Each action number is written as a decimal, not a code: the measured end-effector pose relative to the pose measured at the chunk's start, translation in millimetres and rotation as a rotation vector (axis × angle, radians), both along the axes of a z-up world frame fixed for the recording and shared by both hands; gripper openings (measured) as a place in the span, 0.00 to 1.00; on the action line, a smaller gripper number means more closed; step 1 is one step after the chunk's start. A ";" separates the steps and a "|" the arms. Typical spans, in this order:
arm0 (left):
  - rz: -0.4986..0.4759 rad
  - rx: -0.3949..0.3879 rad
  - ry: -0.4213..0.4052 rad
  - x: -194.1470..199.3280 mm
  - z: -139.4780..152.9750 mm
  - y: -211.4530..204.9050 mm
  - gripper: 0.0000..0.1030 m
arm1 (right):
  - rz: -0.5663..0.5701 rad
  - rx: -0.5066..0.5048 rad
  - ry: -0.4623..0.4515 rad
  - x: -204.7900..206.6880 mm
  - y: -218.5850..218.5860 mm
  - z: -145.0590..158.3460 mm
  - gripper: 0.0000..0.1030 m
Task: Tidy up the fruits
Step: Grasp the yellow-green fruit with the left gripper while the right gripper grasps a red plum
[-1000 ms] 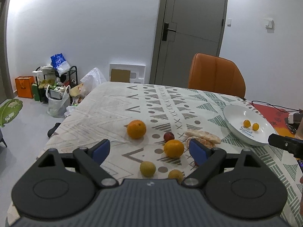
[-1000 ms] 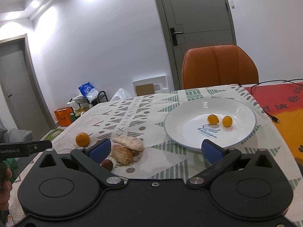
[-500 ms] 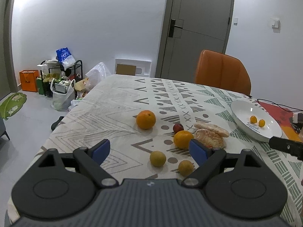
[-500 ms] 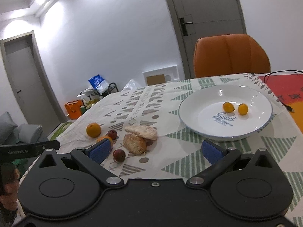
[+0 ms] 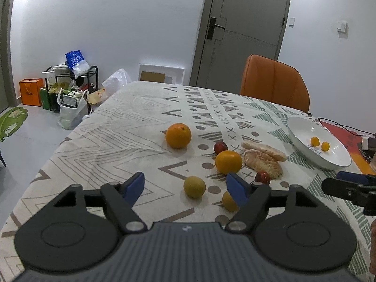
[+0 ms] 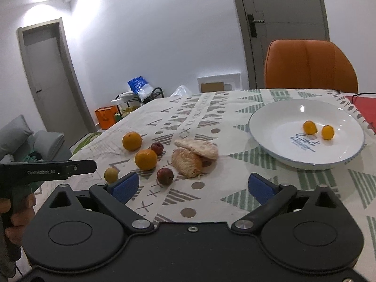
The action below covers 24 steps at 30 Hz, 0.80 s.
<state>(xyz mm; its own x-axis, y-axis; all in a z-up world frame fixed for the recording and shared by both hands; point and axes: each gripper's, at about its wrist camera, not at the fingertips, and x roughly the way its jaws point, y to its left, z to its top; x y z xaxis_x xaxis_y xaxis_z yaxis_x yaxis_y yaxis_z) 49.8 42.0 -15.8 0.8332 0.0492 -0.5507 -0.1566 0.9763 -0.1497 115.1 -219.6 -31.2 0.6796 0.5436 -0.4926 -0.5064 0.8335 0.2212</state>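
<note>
Both hand-held grippers, left (image 5: 185, 185) and right (image 6: 191, 185), draw back, spread empty, surveying loose fruit beside the plate (image 6: 270, 122).

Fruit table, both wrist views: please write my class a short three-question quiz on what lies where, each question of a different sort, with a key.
1. True or false: the white plate already holds two small orange fruits.
2. Multiple choice: the left gripper is
A. open and holding nothing
B. shut on a big orange
C. resting in the plate
3. Fill the gap: in the right wrist view, the peeled citrus pieces lie on the tablecloth between the plate and the two big ______.

Key: 1 true; 2 A; 3 oranges.
</note>
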 end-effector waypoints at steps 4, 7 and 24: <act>-0.014 0.000 -0.001 3.7 -3.9 0.6 0.67 | 0.019 -0.008 0.018 5.1 6.6 -4.3 0.84; -0.014 -0.011 0.018 9.5 -10.4 2.1 0.61 | 0.034 -0.012 0.026 8.1 10.4 -6.8 0.80; -0.063 -0.020 0.072 41.2 -28.8 -3.8 0.30 | 0.053 -0.032 0.065 23.5 18.4 -13.6 0.77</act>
